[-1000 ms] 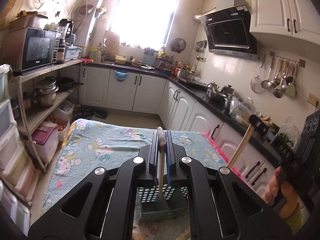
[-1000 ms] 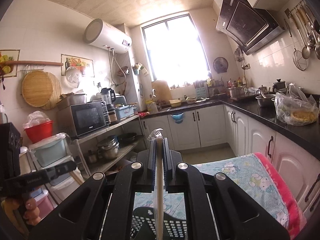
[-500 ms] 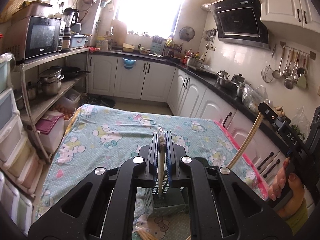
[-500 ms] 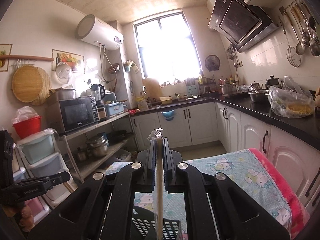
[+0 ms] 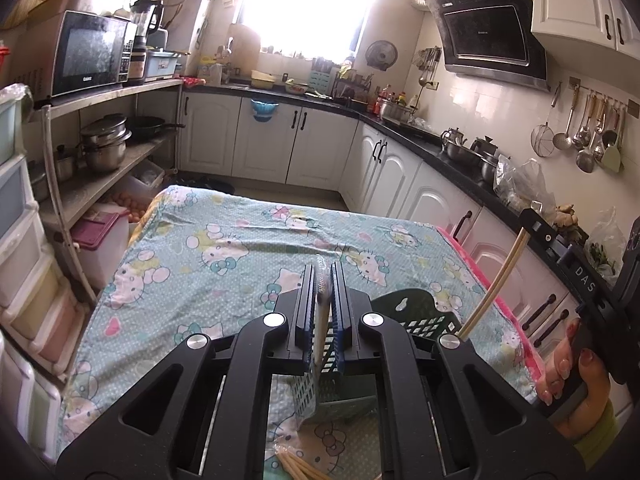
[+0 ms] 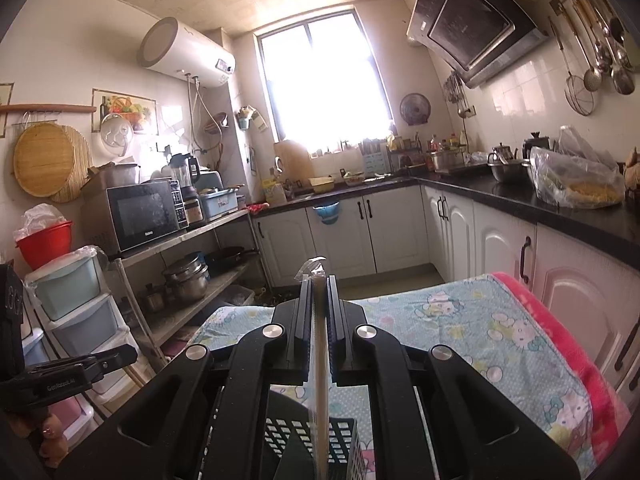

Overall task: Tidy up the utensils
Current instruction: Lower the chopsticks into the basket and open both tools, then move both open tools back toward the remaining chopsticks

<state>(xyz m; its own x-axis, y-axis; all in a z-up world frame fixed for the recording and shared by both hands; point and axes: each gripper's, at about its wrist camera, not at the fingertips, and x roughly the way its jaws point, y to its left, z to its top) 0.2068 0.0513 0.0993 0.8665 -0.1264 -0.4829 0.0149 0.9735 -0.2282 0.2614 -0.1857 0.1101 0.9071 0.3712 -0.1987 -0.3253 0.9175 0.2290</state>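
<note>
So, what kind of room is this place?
A home kitchen, most likely: a range hood on the tiled wall, ladles and strainers hanging on a rail, a microwave on a shelf, and white cabinets under a dark counter.

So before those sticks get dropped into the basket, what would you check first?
1. Left tool clamped on its wrapped chopsticks: ok.
2. Right tool clamped on its chopsticks: ok.
3. Basket upright on the tablecloth: ok.
4. Right chopsticks' lower end over the basket opening: ok.
5. Left chopsticks' tip inside a compartment: cannot tell.
6. Which compartment is free: cannot tell.
</note>
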